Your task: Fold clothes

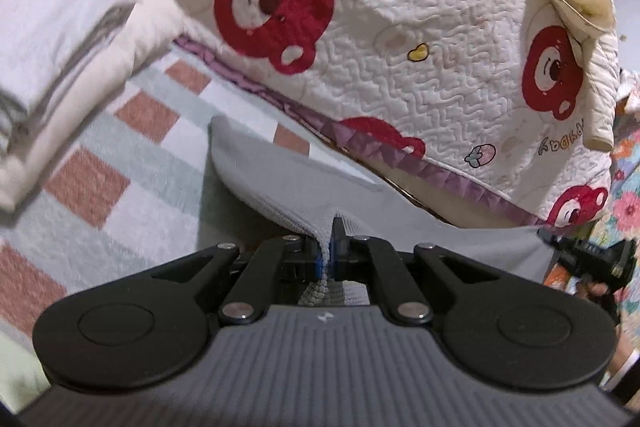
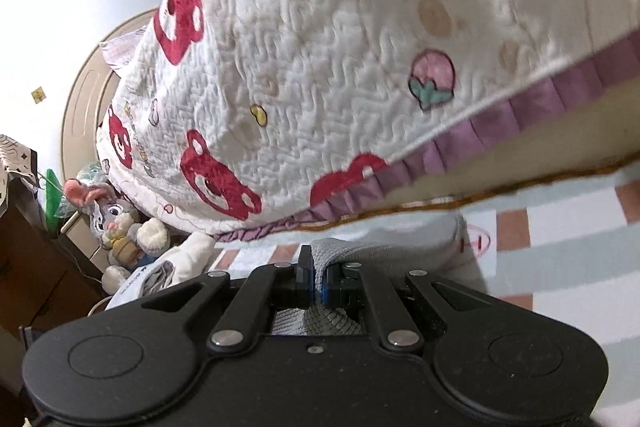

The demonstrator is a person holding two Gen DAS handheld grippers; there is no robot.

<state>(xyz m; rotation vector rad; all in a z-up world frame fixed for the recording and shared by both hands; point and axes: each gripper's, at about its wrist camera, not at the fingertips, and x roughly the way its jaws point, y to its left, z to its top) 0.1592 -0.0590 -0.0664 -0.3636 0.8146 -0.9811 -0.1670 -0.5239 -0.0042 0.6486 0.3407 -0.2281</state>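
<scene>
You have one grey garment [image 1: 280, 183] pinched between both tongs, left gripper [image 1: 331, 251] and right gripper [image 2: 318, 275] each clamped tight on its edge, lifted above the one checked bedspread [image 1: 132, 155] beside the bear-print quilt [image 1: 400, 67].

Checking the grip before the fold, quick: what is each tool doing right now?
Left tool: closed, pinching the grey knit garment.
Right tool: closed, pinching the same grey garment at another spot.
</scene>
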